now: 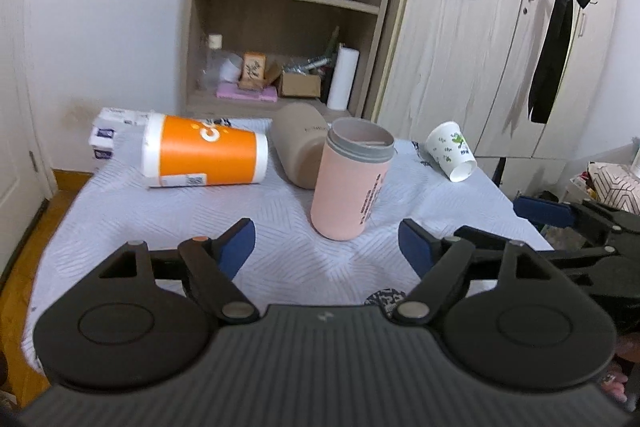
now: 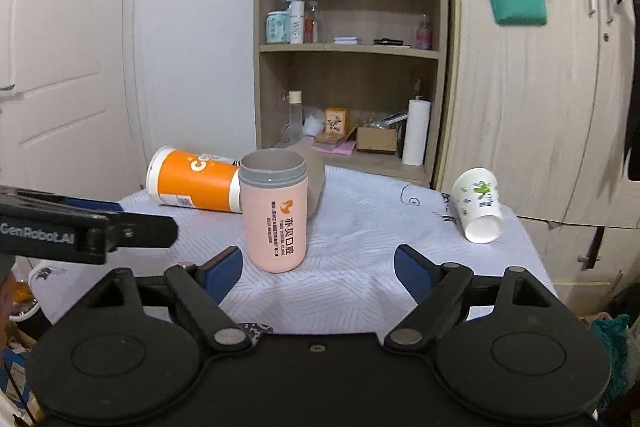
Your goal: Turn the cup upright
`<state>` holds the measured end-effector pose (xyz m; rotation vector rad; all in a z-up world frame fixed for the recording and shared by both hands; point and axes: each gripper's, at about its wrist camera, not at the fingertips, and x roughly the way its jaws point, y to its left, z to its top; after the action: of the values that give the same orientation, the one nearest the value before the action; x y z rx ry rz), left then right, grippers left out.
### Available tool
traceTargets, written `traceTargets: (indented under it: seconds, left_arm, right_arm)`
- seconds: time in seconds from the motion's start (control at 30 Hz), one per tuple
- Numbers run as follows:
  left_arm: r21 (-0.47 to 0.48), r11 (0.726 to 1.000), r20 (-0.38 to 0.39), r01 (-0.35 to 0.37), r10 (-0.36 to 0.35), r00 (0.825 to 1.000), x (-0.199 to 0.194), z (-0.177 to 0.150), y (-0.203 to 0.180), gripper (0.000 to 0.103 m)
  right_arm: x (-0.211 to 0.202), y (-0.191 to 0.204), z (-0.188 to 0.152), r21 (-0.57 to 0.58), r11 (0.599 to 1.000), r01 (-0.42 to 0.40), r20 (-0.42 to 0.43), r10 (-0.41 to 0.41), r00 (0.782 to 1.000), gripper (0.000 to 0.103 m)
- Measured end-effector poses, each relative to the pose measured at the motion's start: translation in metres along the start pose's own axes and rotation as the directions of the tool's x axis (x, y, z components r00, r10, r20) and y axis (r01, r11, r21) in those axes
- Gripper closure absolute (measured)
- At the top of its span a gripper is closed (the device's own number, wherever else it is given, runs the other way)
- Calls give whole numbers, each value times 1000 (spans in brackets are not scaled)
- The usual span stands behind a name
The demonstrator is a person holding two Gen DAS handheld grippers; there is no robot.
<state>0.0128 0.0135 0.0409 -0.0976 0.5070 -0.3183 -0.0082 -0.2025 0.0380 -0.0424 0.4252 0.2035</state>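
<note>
A pink cup with a grey rim (image 1: 350, 183) (image 2: 274, 213) stands upright, mouth up, on the pale quilted table cloth (image 1: 160, 223) (image 2: 360, 259). An orange and white cup (image 1: 204, 151) (image 2: 194, 181) lies on its side at the back left. A taupe cup (image 1: 298, 143) (image 2: 316, 183) lies on its side behind the pink one. A small white paper cup with green print (image 1: 451, 151) (image 2: 479, 205) lies tipped at the right. My left gripper (image 1: 326, 247) is open and empty, just short of the pink cup. My right gripper (image 2: 318, 267) is open and empty, the pink cup near its left finger.
A wooden shelf unit (image 1: 288, 11) (image 2: 348, 67) with bottles, boxes and a paper roll stands behind the table. Wardrobe doors (image 1: 500, 47) (image 2: 520, 107) stand at the right. The other gripper shows at the right edge in the left wrist view (image 1: 580, 223) and at the left edge in the right wrist view (image 2: 80, 231).
</note>
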Motion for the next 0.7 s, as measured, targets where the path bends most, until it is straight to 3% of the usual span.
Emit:
traceTargets:
  seconds: [0.13, 0.27, 0.53, 0.7]
  left_arm:
    - [-19, 1000, 22, -19, 20, 1000, -20, 1, 1, 23]
    - [-32, 995, 57, -95, 96, 994, -35, 2, -1, 21]
    - [-25, 994, 47, -109, 110, 993, -47, -4, -1, 17]
    - [-2, 991, 68, -134, 134, 989, -55, -8, -7, 7]
  right_arm:
    - [-14, 1, 3, 38, 999, 26, 22, -27, 999, 15]
    - [-25, 5, 2, 59, 997, 53, 40, -56, 998, 15]
    - [-45, 10, -3, 63, 997, 50, 55, -54, 997, 14]
    - [-48, 15, -7, 49, 994, 95, 56, -98, 994, 1]
